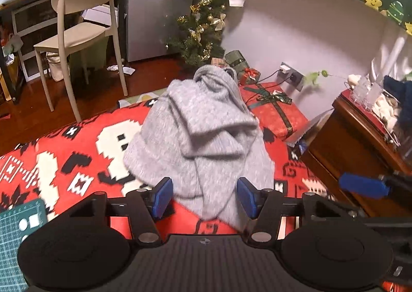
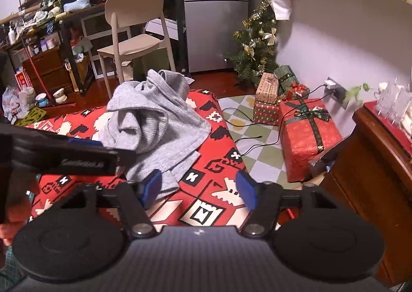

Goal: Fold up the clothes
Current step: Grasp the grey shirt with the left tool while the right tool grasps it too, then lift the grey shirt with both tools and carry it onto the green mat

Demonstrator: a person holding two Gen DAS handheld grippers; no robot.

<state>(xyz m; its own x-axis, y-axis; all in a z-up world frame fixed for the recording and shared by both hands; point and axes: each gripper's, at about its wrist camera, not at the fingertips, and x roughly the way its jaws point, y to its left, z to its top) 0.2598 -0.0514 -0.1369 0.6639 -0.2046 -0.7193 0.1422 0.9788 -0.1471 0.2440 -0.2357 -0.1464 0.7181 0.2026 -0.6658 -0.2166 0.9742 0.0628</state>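
A crumpled grey knit garment [image 1: 206, 132] lies in a heap on the table under a red patterned cloth [image 1: 77, 153]. My left gripper [image 1: 205, 196] hovers at the heap's near end. Its blue pads [image 1: 162, 198] stand apart on either side of the lowest fold, and I see no pinch. In the right wrist view the same garment [image 2: 154, 122] lies ahead and to the left. My right gripper [image 2: 199, 191] is open over the red cloth [image 2: 213, 204], its left pad beside the garment's near corner. The left gripper's black body [image 2: 64, 158] crosses that view at the left.
A beige chair [image 2: 136, 34] and cluttered shelves stand beyond the table. Wrapped gift boxes [image 2: 306, 135], a small Christmas tree [image 2: 257, 47] and cables on the floor lie to the right. A wooden cabinet [image 2: 373, 176] with glassware is at the far right. A green cutting mat [image 1: 15, 235] is at the near left.
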